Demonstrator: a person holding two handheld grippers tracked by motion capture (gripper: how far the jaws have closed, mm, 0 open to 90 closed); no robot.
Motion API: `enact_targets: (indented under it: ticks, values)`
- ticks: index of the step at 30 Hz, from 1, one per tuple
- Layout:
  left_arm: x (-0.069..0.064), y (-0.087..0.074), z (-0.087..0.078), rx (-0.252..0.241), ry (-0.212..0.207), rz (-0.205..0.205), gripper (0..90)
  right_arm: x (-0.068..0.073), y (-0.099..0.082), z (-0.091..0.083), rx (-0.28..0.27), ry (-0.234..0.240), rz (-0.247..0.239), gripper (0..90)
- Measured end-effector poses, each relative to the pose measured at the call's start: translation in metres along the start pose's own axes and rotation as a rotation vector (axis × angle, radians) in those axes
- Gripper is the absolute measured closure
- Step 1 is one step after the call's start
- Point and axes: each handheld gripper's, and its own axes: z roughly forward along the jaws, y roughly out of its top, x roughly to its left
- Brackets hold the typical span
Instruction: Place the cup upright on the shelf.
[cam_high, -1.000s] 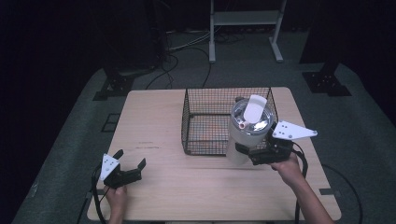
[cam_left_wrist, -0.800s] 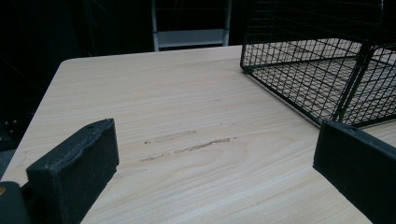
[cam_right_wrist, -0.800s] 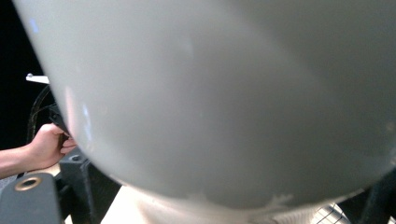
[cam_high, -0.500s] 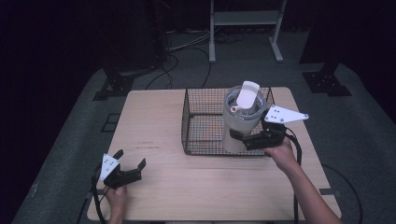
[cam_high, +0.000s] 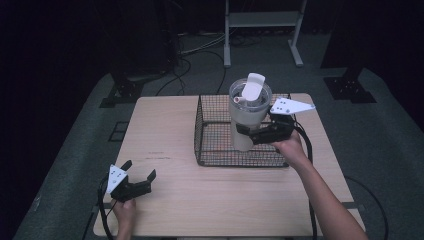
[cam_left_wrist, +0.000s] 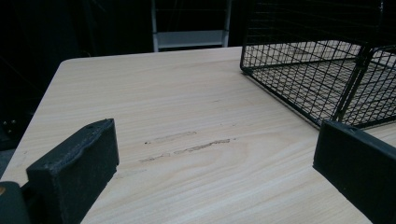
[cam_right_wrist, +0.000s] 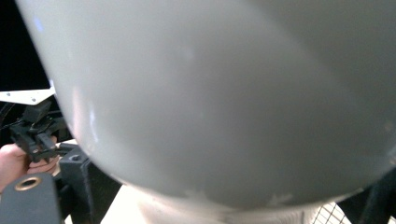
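The left gripper (cam_high: 138, 180) rests near the worktop's (cam_high: 165, 130) front left corner, its fingers (cam_left_wrist: 74, 170) spread wide with nothing between them. Well to their right, the right gripper (cam_high: 242, 134) has its fingers clamped on the grey tumbler (cam_high: 246, 117), held upright over the wire basket (cam_high: 210, 145).

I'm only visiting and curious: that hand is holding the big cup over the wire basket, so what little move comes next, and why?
Probably lower it straight down. The right gripper grips the tumbler upright above the wire basket, inside its rim, so only the descent seems left before the jaws open.
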Motion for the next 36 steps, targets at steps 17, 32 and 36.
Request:
enact_targets:
  ticks: [17, 32, 36]
  values:
    - [0.001, 0.000, 0.000, -0.002, -0.003, -0.003, 0.0, -0.020, 0.013, 0.048, 0.019, 0.010, 0.003, 8.9]
    - [0.001, 0.000, -0.001, -0.007, -0.006, -0.009, 0.0, -0.037, 0.004, 0.085, 0.039, 0.013, 0.027, 8.9]
    - [0.001, 0.000, -0.001, -0.009, -0.007, -0.009, 0.0, -0.040, -0.003, 0.094, 0.054, 0.020, 0.030, 8.9]
